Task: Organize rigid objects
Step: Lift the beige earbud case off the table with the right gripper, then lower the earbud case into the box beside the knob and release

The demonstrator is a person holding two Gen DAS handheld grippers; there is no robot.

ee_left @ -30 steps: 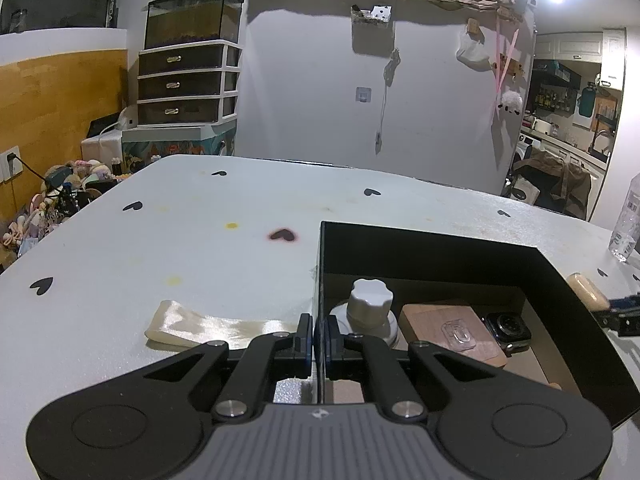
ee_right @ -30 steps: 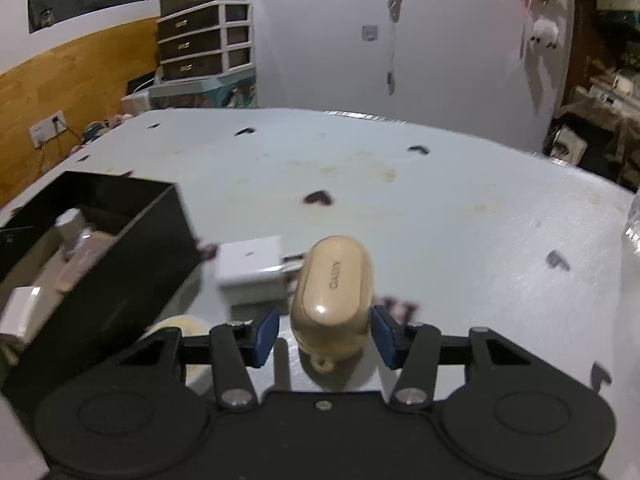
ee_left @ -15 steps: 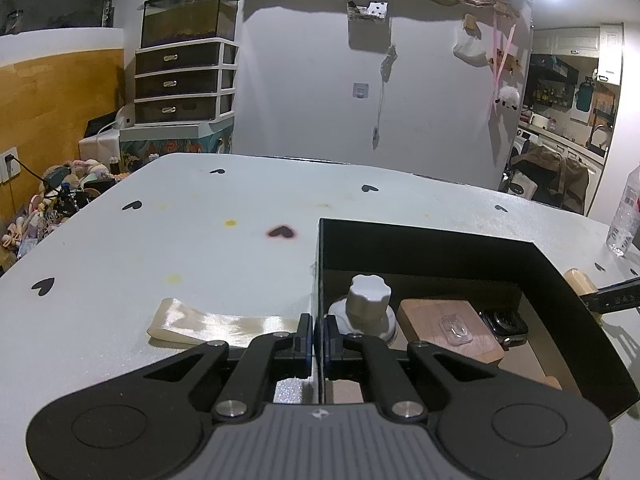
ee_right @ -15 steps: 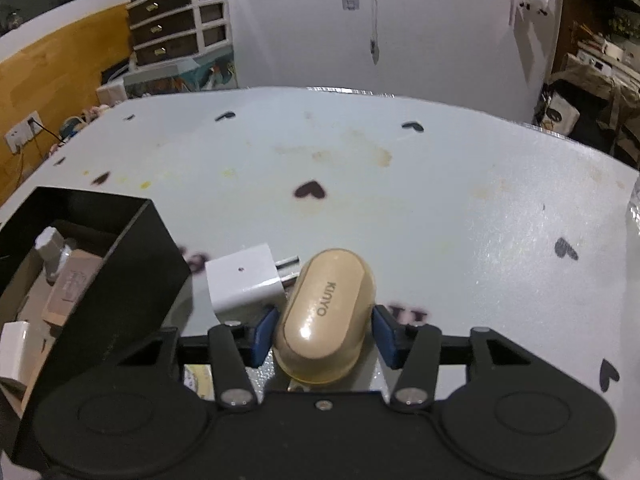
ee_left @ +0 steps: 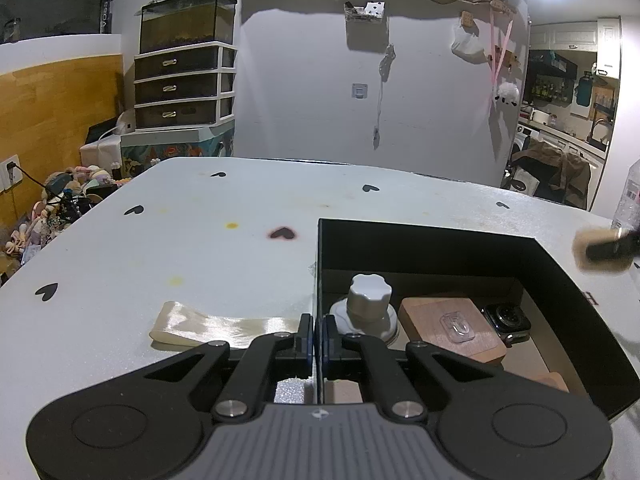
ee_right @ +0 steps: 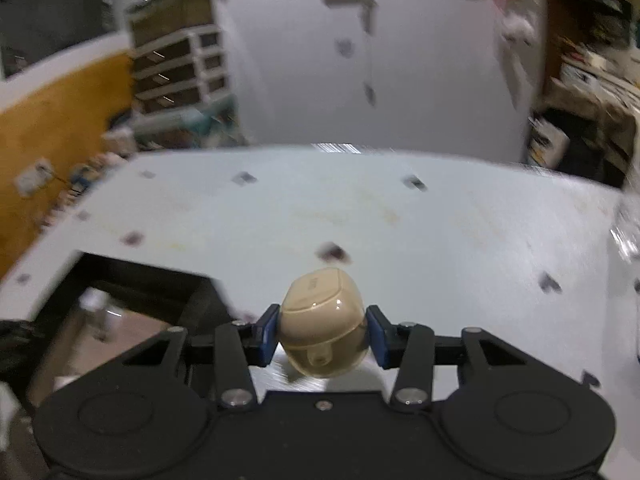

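The left gripper (ee_left: 315, 338) is matte black: 2 angled link arms run forward from a broad body, each pinned by a silver round-head screw, with a shallow round disc moulded at either side. A grey ribbed plate with a small centre mark sits between the discs. Its pads are dark blue. The right gripper (ee_right: 322, 334) has the same black build, 4 silver screws, brighter blue pads (ee_right: 267, 334) and a small middle screw.

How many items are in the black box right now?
4 clearly visible: a white knob at the left, a wooden block in the middle, a smartwatch to its right, a brown piece near the front. The tongs may hide more.
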